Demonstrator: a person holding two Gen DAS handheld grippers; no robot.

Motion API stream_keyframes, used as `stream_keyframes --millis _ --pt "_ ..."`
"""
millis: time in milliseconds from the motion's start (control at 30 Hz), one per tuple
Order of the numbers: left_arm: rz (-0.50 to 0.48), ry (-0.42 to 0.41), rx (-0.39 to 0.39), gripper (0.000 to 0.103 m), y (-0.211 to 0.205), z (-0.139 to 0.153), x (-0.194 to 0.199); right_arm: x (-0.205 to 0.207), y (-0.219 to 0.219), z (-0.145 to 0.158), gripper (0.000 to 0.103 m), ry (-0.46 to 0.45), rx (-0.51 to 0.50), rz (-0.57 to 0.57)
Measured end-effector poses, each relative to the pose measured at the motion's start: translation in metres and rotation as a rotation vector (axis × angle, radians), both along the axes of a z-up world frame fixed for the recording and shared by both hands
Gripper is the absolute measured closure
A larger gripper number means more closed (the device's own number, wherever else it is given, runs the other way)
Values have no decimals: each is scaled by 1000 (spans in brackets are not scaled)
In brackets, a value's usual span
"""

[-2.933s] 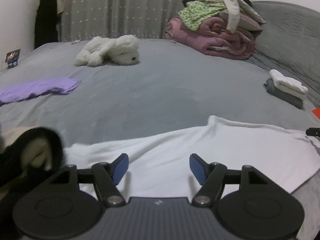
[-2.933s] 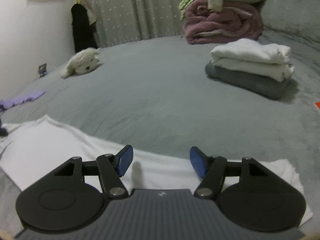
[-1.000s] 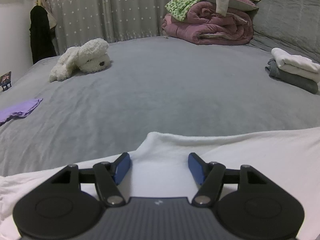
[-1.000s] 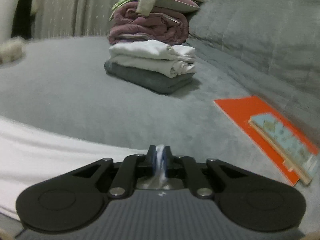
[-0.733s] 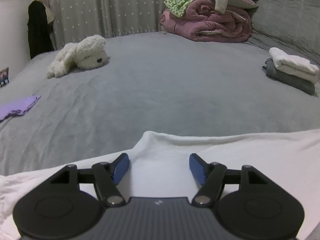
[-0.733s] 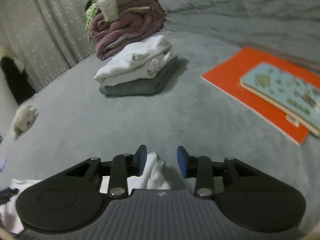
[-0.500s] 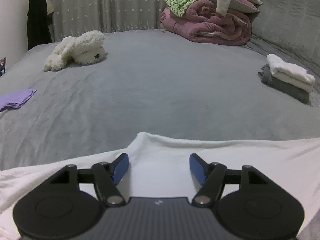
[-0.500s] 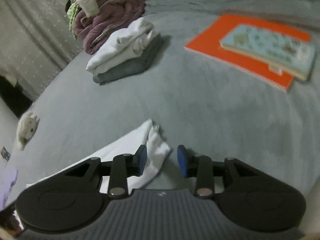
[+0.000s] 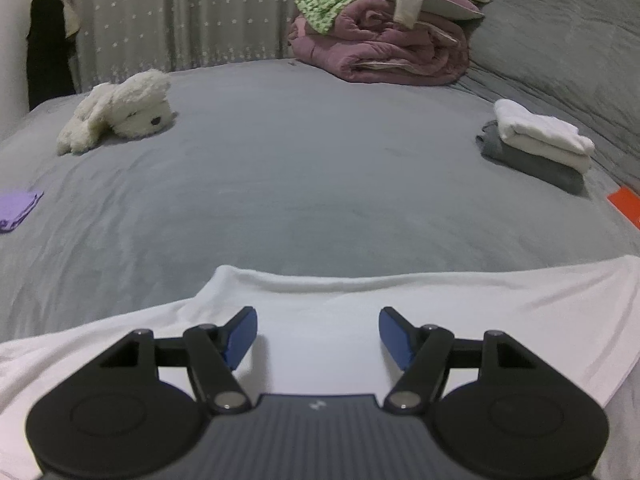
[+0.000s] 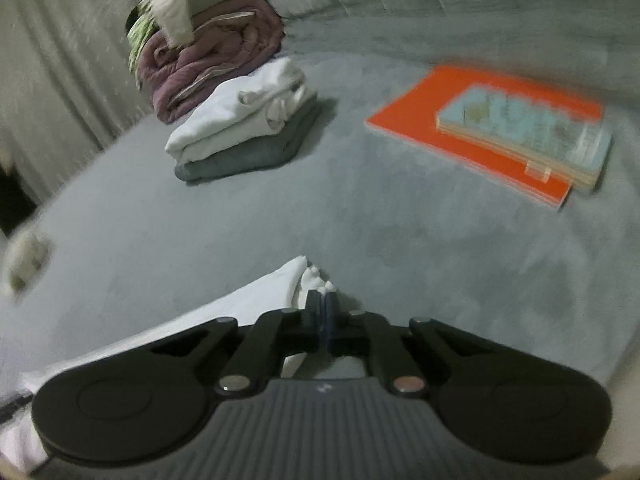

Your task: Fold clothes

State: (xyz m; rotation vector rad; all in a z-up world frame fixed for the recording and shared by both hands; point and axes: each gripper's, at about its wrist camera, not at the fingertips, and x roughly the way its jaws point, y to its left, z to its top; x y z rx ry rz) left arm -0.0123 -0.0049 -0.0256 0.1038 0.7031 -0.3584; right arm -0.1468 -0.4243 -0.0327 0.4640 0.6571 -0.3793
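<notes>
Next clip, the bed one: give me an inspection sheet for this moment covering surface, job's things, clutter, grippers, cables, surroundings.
Surface: grey bed cover, lightly wrinkled.
Job's things: white garment spread along the near edge; its bunched corner is at the right fingertips. Folded white-on-grey stack further back.
Clutter: plush dog, purple cloth, rolled maroon quilt topped with loose clothes, orange book under a blue book.
Grippers: left gripper open over the garment; right gripper shut on the corner.
Cables: nothing seen.
Surroundings: starred curtain, dark hanging clothing.
</notes>
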Motion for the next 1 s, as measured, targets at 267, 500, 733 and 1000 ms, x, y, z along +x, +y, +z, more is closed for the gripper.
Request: stream_keyframes --millis 267,500,733,1000 --pt "-26 6 9 34 -4 2 -5 24 15 1 100 144 -127 21" --pt "-22 8 13 34 -5 4 -4 16 0 3 77 98 -61 28" --pt "-23 10 14 34 -7 5 -5 1 -14 -2 69 100 -58 3" --pt "-36 8 44 34 -10 2 -9 -8 -21 -10 69 63 18 5"
